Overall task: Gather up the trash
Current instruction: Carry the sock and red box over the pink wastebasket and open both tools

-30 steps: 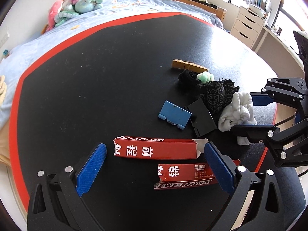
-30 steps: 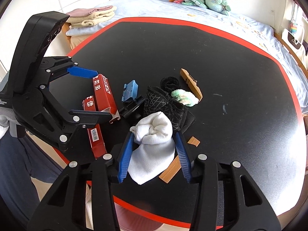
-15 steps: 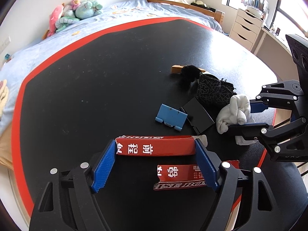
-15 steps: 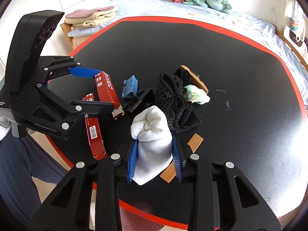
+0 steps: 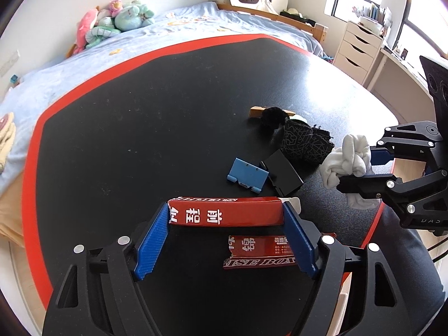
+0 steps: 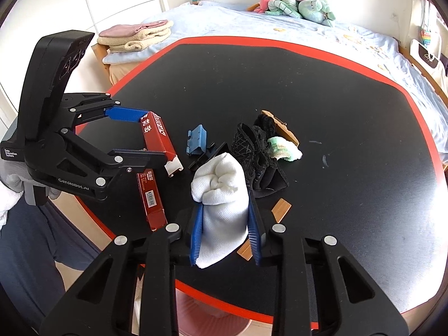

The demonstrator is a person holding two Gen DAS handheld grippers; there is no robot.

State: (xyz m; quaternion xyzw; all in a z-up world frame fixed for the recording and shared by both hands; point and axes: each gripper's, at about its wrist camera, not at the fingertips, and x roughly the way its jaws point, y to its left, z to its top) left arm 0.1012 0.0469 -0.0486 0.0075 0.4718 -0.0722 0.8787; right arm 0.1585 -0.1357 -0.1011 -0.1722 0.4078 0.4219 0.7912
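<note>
My left gripper [image 5: 225, 228] is shut on a torn red carton piece [image 5: 224, 215], gripped end to end and lifted a little above the black table [image 5: 140, 128]. A second red carton piece [image 5: 260, 250] lies on the table below it. My right gripper [image 6: 225, 226] is shut on a crumpled white cloth [image 6: 221, 196] and holds it off the table near the front edge. The left gripper with its carton [image 6: 156, 137] shows at the left of the right wrist view. The right gripper with the cloth [image 5: 347, 162] shows at the right of the left wrist view.
On the table lie a blue plastic clip [image 5: 246, 175], a black box [image 5: 284, 172], black patterned fabric [image 6: 254, 156], a green-white wad [image 6: 284, 149], a wooden piece [image 6: 282, 131] and cardboard scraps [image 6: 281, 210]. A pink bin [image 6: 212, 319] stands below the front edge. A bed surrounds the far side.
My left gripper closed on the red carton piece and lifted it. My right gripper closed on the white cloth and raised it off the table.
</note>
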